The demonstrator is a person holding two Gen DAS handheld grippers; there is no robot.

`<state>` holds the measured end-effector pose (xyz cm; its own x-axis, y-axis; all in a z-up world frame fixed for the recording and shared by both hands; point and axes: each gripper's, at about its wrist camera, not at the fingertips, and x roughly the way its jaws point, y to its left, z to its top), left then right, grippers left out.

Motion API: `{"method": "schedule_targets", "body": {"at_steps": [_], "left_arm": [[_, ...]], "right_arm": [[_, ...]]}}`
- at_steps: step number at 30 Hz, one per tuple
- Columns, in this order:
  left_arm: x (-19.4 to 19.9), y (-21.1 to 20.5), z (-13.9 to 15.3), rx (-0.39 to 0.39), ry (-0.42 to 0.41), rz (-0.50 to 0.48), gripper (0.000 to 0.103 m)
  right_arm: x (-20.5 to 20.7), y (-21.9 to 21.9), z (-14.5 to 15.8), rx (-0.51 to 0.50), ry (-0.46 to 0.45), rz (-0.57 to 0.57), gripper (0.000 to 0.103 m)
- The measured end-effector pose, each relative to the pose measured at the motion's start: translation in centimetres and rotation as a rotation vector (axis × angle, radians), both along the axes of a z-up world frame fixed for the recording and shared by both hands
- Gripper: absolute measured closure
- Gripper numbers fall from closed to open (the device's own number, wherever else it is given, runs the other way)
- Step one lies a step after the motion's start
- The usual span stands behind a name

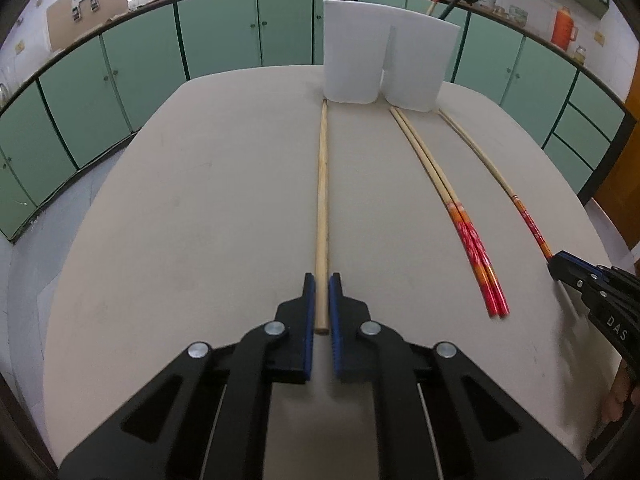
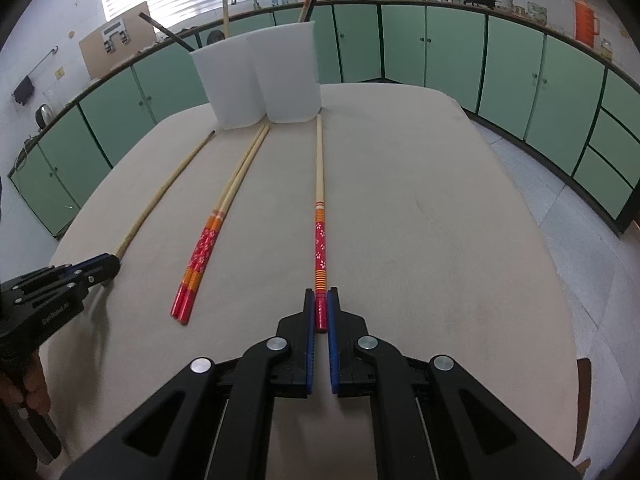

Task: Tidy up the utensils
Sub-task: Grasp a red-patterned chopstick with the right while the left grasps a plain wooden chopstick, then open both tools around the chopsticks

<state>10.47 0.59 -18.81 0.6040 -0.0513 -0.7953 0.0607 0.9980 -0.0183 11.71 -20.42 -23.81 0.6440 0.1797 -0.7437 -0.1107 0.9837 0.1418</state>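
Your left gripper point(image 1: 322, 284) closes narrowly around the plain chopstick point(image 1: 322, 200) while your right gripper point(image 2: 321, 298) pinches the red-handled chopstick point(image 2: 319, 216), both lying on the table point(image 1: 200, 220) before the white holder point(image 1: 384, 56).

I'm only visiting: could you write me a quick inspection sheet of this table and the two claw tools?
Surface: beige table, bare around the utensils.
Job's things: plain chopstick, red-handled pair, single red-handled chopstick, all lying flat; white holder with utensils standing in it.
Clutter: nothing seen.
Grippers: left gripper straddles the plain chopstick's end; right gripper straddles the single red one's end.
Cables: nothing seen.
Surroundings: green cabinets, cookware on counter.
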Motion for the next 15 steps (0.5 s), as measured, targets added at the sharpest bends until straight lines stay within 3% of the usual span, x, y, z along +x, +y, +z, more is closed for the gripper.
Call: {"method": "schedule_targets", "body": {"at_steps": [5,8,15], "left_arm": [[1.2,-0.2,-0.3,0.014,-0.01,-0.016,0.095],[0.4,0.3,-0.3,-0.009,-0.017,-0.034,0.089],[-0.9,1.6,-0.3,-0.074,-0.015,-0.057,0.087]], "right_arm": [[1.0,0.1,-0.1,0.008,0.0,0.023,0.095],[0.1,0.2,-0.2,0.012,-0.009,0.05,0.083],[-1.8,-0.5,-0.4,0.022,-0.021,0.084,0.081]]}}
